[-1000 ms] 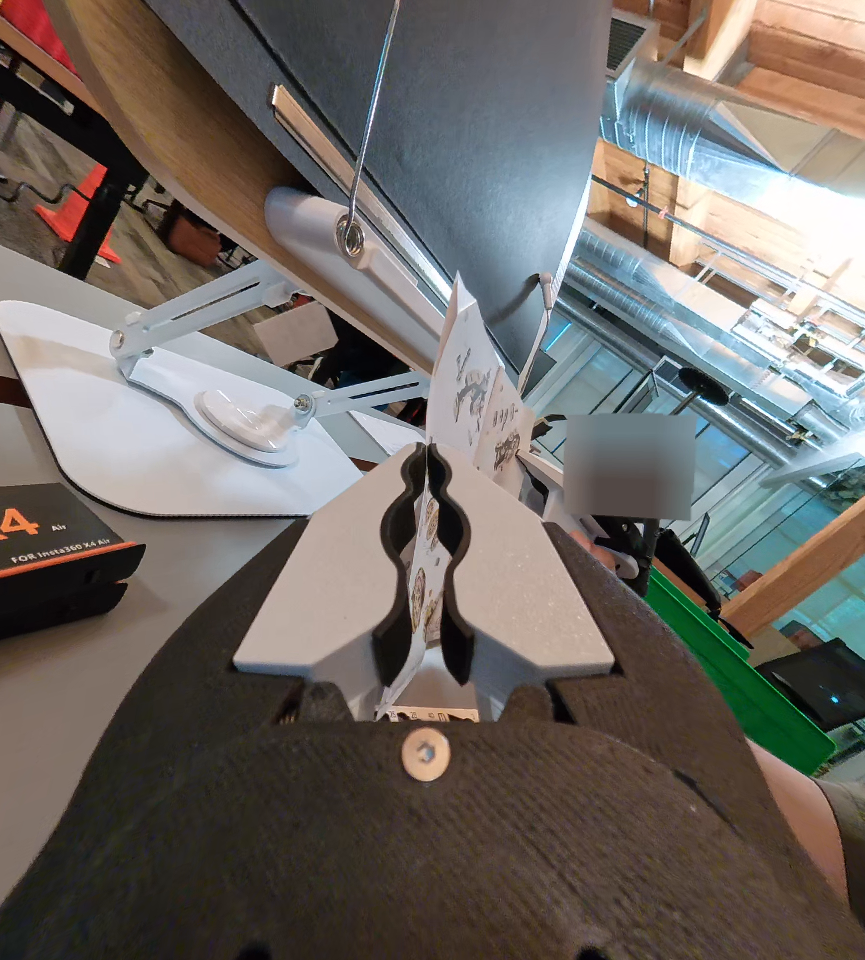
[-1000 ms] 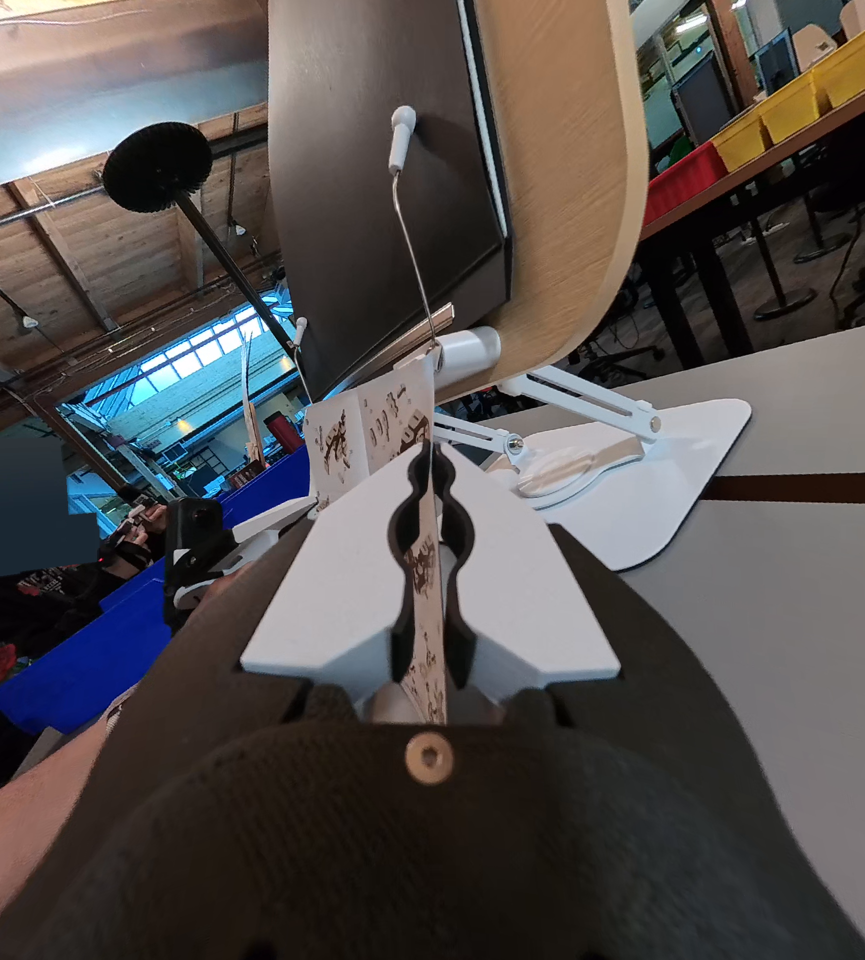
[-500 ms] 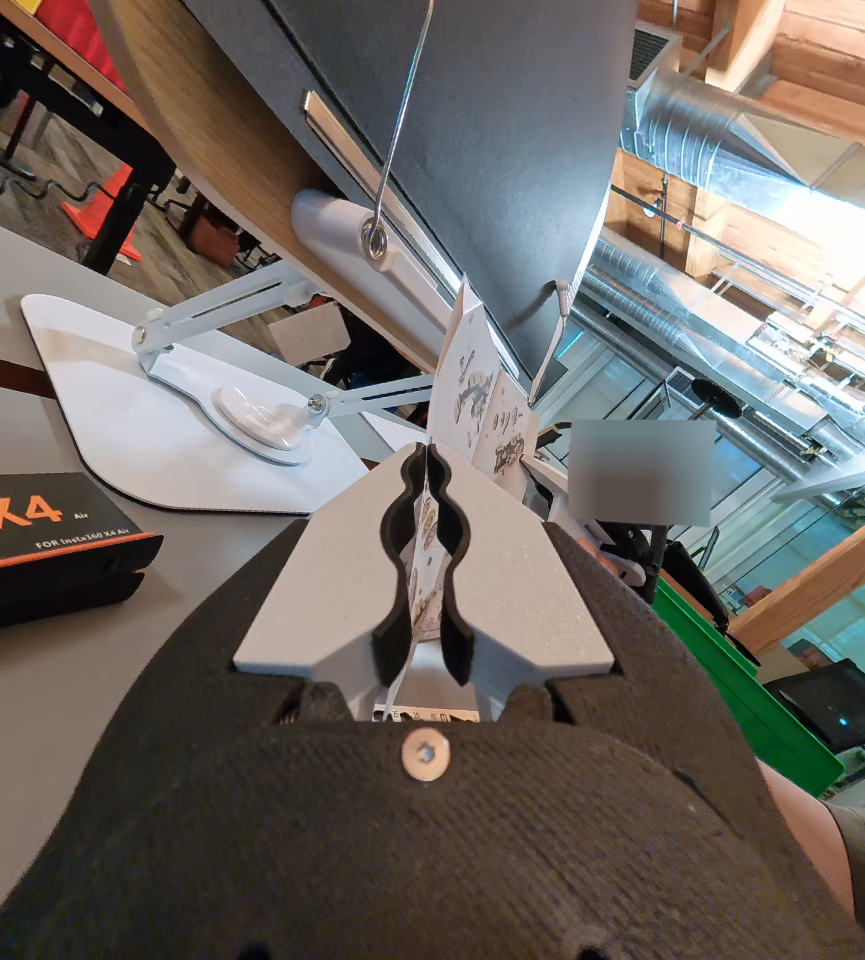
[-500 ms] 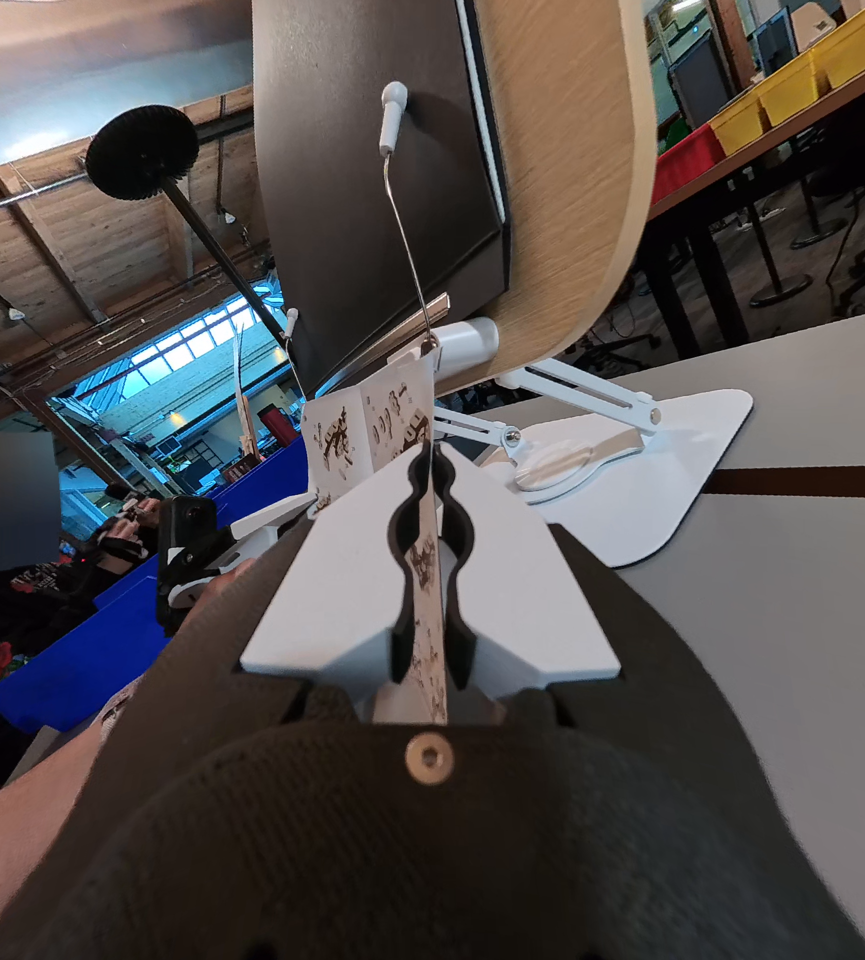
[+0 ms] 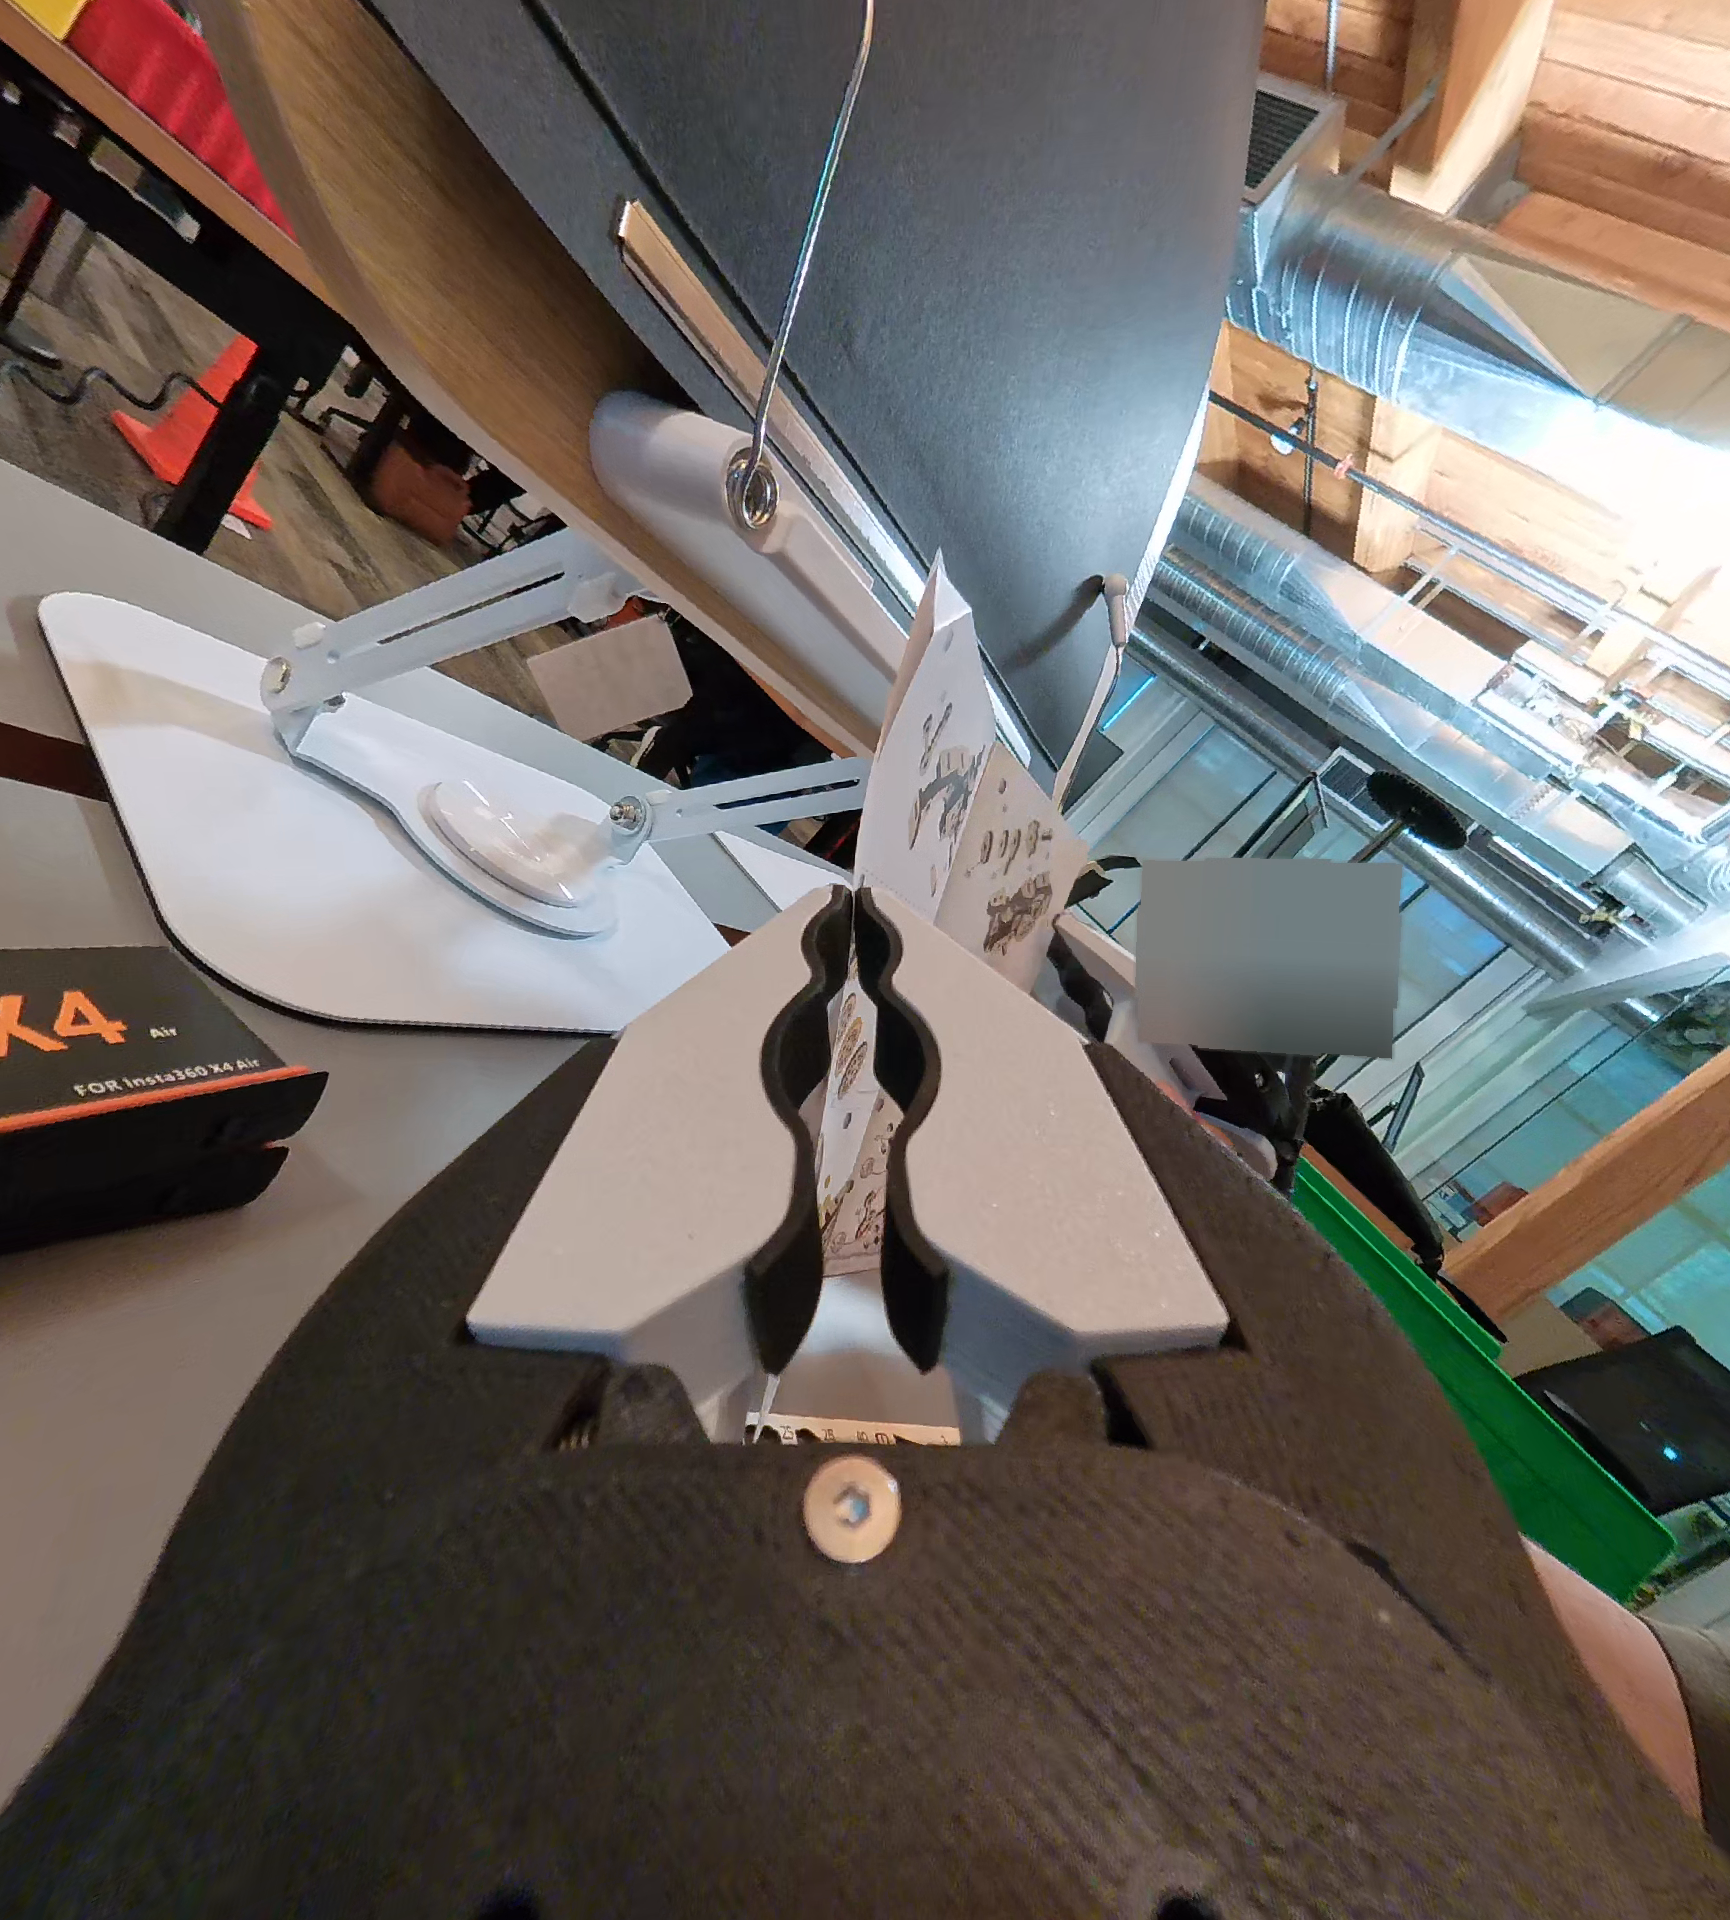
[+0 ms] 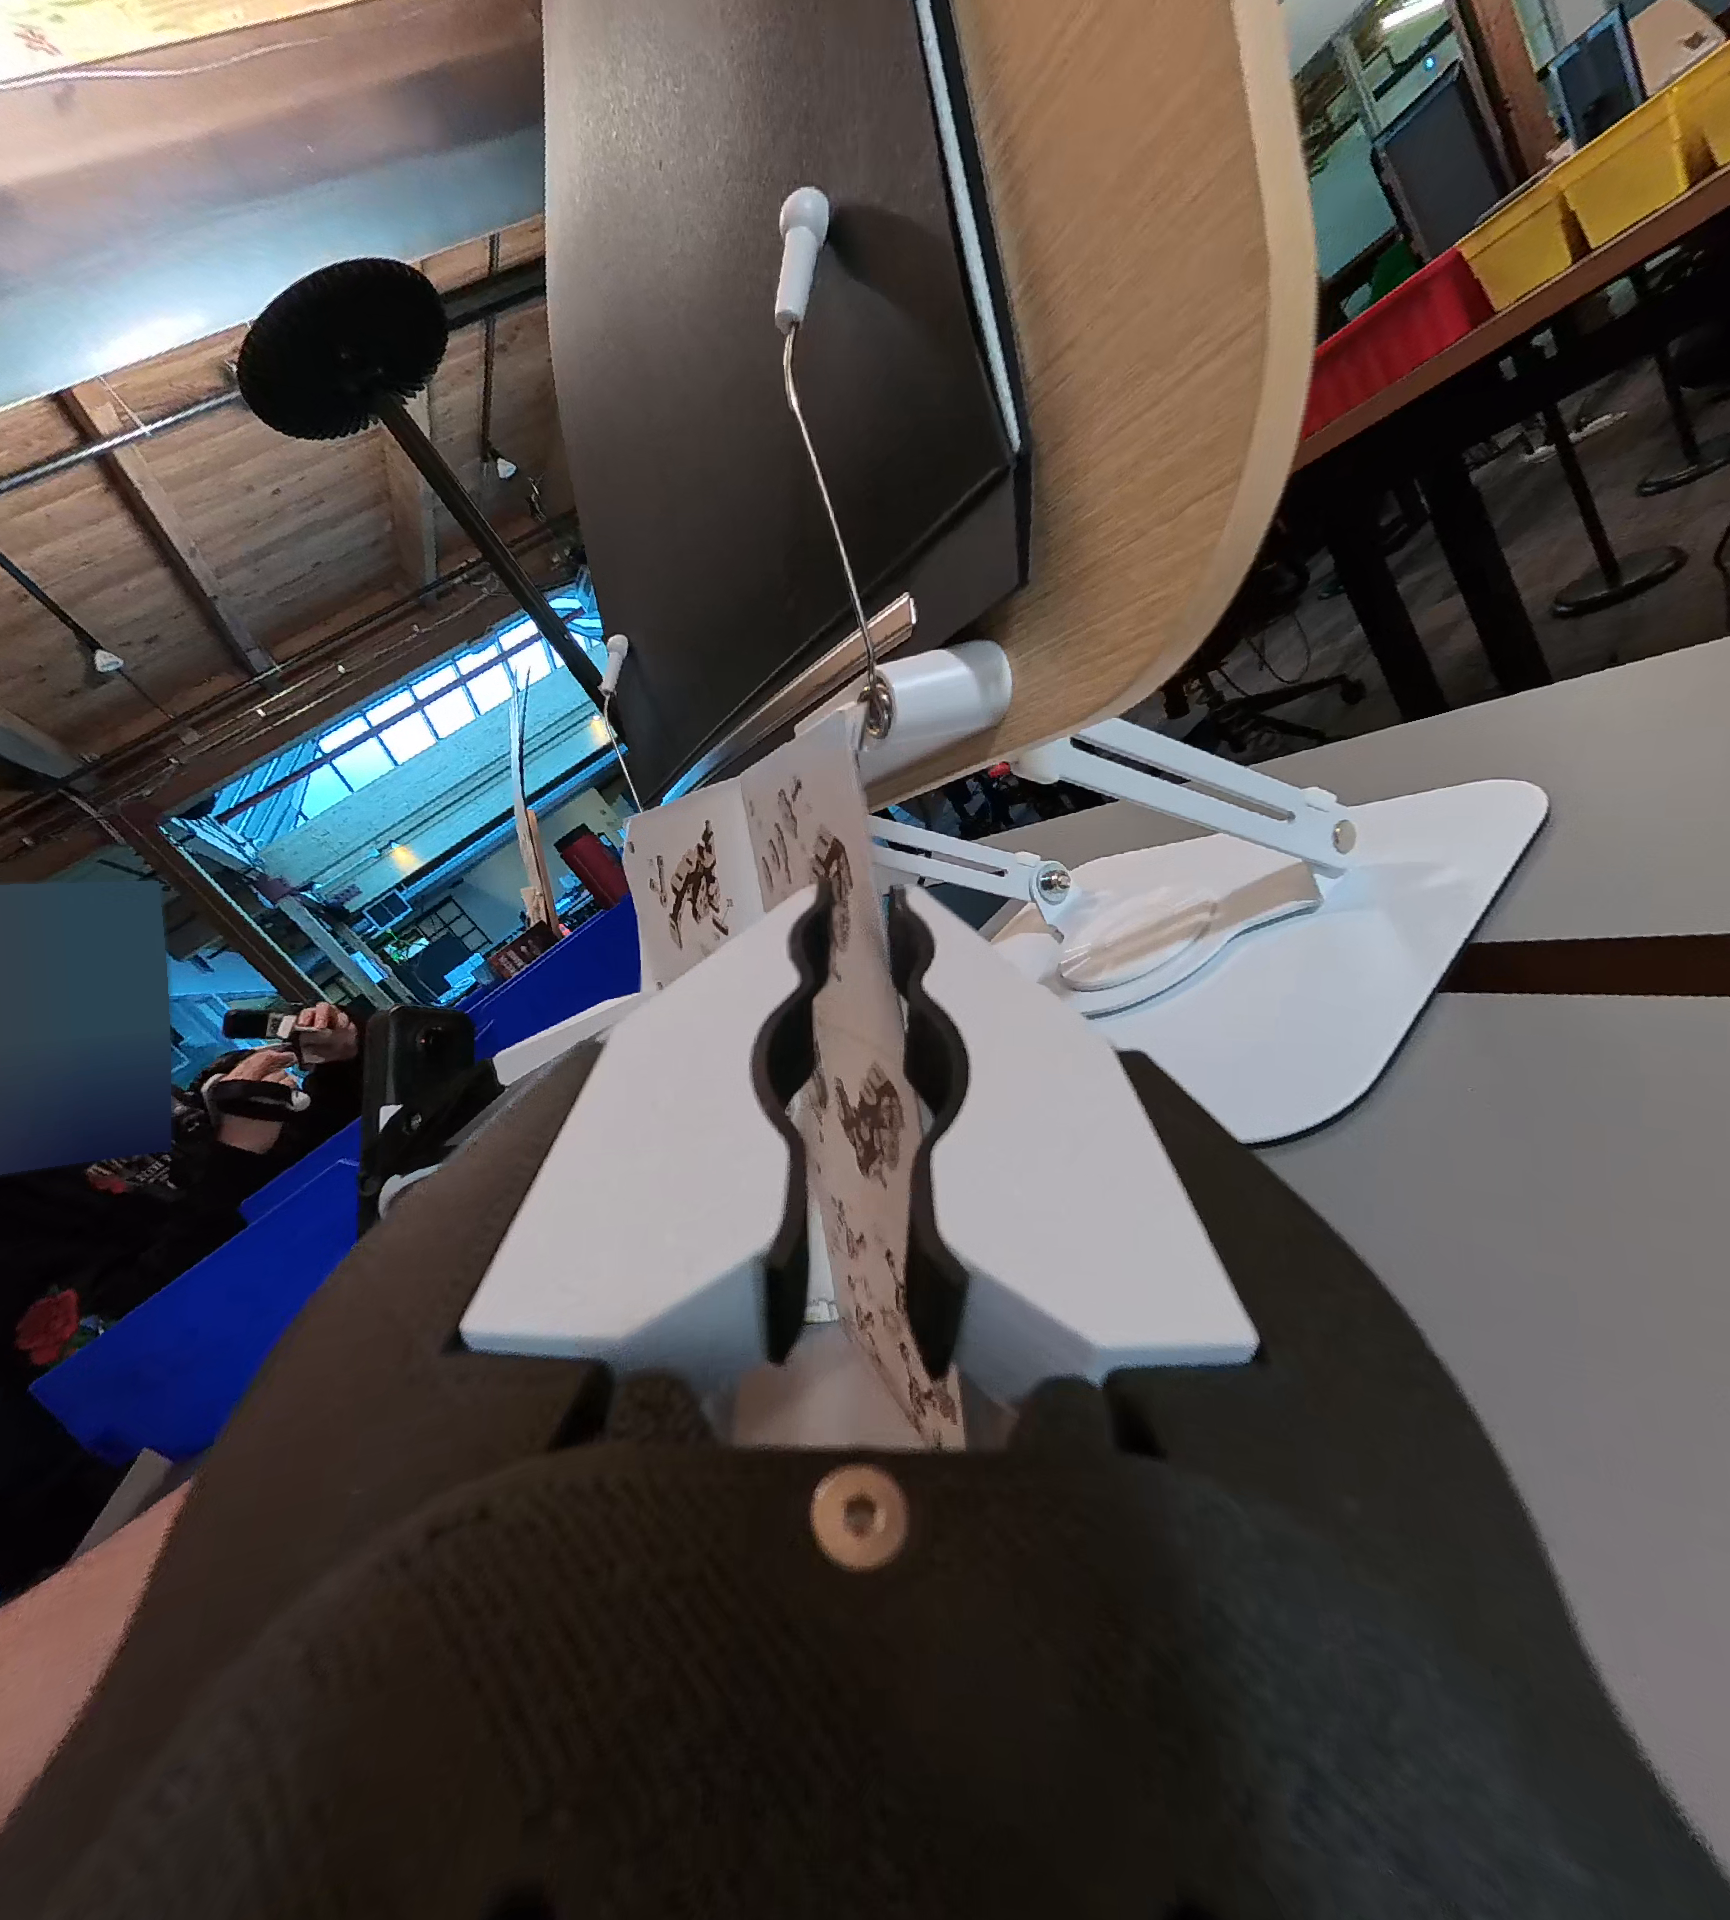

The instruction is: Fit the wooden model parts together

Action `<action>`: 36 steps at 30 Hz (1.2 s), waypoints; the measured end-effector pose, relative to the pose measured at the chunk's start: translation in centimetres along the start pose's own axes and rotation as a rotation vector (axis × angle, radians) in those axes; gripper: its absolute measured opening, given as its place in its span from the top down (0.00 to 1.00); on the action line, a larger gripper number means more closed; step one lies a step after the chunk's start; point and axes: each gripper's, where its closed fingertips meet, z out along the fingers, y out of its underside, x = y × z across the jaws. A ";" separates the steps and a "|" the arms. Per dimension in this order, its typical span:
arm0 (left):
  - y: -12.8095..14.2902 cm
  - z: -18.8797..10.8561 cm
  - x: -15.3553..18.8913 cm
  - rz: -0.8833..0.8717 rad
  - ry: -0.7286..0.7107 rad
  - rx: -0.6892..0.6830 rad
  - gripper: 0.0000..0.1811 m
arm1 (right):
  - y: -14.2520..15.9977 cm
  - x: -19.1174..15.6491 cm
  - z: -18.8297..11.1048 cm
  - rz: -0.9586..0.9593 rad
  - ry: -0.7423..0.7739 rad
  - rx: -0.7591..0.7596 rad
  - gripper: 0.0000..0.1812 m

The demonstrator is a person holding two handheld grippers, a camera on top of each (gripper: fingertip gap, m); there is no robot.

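Ahead of both my grippers the biggest thing is the tilted board stand [image 5: 487, 260], a rounded panel with a wood-grain edge and a dark face, held by white hinged arms over a white base plate [image 5: 248, 831] on the grey table [image 5: 61, 1455]. Thin wire page holders run across its dark face. From my right gripper the same stand [image 6: 1131, 343] rises straight ahead, with its base plate [image 6: 1360, 997] to the front right.

To the left of my left gripper lies a black box with orange print [image 5: 61, 1070], flat on the table.

My left gripper [image 5: 853, 914] is clenched on a thin white printed sheet [image 5: 944, 790]. The sheet stands on edge between the black wavy pads and sticks out past the tips. It is folded or creased into panels and covered with small brown and yellowish pictures of parts. I cannot tell whether it is paper or thin wood.

My right gripper [image 6: 856, 894] grips the same kind of sheet [image 6: 736, 862], likewise on edge between its pads, with dark brown printed shapes on white. Past the tips it folds off to the left as a second panel. Both hold it up in the air, clear of the table, just in front of the stand's lower edge.
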 end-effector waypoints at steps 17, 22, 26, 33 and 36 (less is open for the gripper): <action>-0.1 -0.1 0.2 0.003 0.011 0.003 1.00 | 0.4 -0.8 0.2 0.013 -0.061 -0.021 0.88; -0.4 -0.2 0.9 0.050 0.026 0.037 0.95 | 0.7 -0.9 0.4 0.009 -0.056 -0.040 0.90; -0.5 -0.1 2.6 0.226 0.019 0.086 0.75 | 0.5 -0.7 0.2 0.022 -0.052 -0.027 0.90; -0.2 0.4 3.0 0.329 -0.023 0.078 0.53 | 0.3 -0.5 0.2 0.023 -0.040 -0.016 0.87; -0.2 0.4 3.0 0.336 -0.032 0.080 0.51 | 0.1 -0.4 0.1 0.006 -0.021 0.000 0.86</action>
